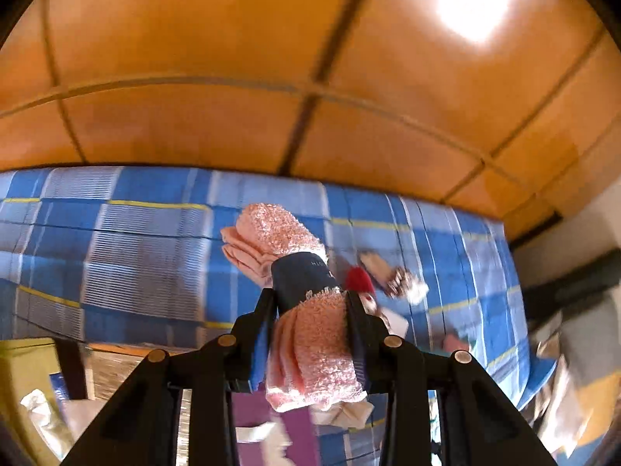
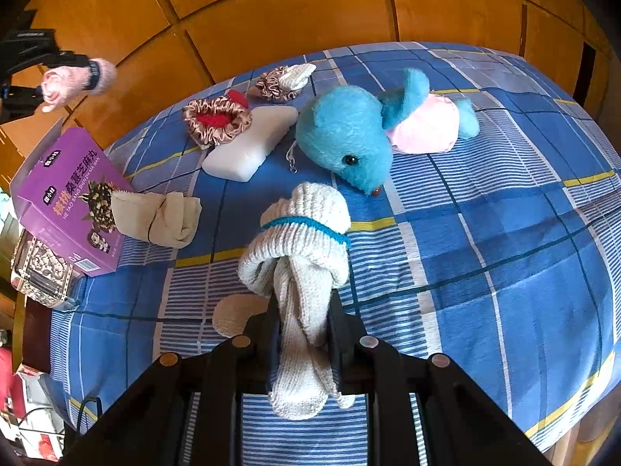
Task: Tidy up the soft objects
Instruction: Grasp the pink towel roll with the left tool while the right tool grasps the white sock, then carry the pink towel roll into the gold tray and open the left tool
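- L gripper (image 1: 310, 310) clamped on fuzzy pink sock roll (image 1: 314, 349) w/ dark band, long axis along the fingers, held up off the bed (image 1: 136, 233).
- R gripper (image 2: 304, 310) pinched tight on ribbed white knit sock (image 2: 299, 256), low over bed's near edge.
- Purple box (image 2: 66, 198) sits at bed's left edge, nearer my L, I'd judge.

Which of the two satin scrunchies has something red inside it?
The nearer scrunchie, resting on the white pad; the far one holds white cloth.
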`<state>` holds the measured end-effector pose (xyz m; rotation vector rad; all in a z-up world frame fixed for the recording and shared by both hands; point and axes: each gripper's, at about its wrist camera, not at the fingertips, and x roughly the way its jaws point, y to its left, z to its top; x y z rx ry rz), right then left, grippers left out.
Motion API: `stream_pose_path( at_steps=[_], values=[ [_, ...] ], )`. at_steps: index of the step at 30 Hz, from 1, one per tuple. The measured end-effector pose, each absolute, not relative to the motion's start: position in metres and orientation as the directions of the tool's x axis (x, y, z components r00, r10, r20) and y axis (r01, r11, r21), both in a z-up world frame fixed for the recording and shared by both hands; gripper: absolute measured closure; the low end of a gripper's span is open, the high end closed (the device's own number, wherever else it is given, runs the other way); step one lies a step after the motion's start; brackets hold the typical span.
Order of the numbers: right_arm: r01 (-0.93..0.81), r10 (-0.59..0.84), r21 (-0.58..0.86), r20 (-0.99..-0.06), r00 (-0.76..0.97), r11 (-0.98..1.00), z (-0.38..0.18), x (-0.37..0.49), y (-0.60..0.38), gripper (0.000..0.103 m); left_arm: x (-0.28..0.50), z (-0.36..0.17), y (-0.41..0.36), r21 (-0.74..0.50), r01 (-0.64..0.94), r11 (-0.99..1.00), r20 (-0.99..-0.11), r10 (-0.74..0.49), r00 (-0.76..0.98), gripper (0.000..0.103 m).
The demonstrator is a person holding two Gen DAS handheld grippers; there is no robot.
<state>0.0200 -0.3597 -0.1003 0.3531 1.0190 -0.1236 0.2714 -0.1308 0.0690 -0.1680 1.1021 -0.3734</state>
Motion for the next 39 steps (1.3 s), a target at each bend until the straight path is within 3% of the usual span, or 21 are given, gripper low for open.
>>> stream_pose_path(
  at_steps=[9, 17, 31, 35, 37, 39],
  values=[
    [0.257, 0.039, 0.194, -0.862, 0.506, 0.947, -0.1, 0.025, -0.356, 0.085, 0.275, 0.074, -0.025, -0.265, 0.086, 0.96, -0.827, -0.272, 0.493, 0.068],
    [0.262, 0.013, 0.162, -0.871, 0.49, 0.952, -0.1, 0.028, -0.351, 0.084, 0.212, 0.056, 0.093, -0.248, 0.0, 0.969, -0.802, -0.206, 0.561, 0.067],
    [0.302, -0.064, 0.095, -0.876, 0.478, 0.949, -0.1, 0.03, -0.343, 0.083, 0.112, -0.047, 0.229, -0.21, -0.212, 0.955, -0.853, -0.073, 0.516, 0.067],
    [0.319, -0.095, 0.069, -0.878, 0.47, 0.945, -0.1, 0.035, -0.339, 0.084, 0.118, -0.059, 0.242, -0.154, -0.236, 0.96, -0.853, -0.008, 0.522, 0.063],
    [0.332, -0.107, 0.06, -0.88, 0.462, 0.941, -0.1, 0.038, -0.338, 0.084, 0.119, -0.066, 0.246, -0.16, -0.249, 0.955, -0.855, -0.008, 0.519, 0.054],
    [0.343, -0.11, 0.06, -0.885, 0.453, 0.937, -0.098, 0.04, -0.339, 0.085, 0.114, -0.07, 0.25, -0.165, -0.257, 0.952, -0.852, -0.007, 0.523, 0.039]
  ],
)
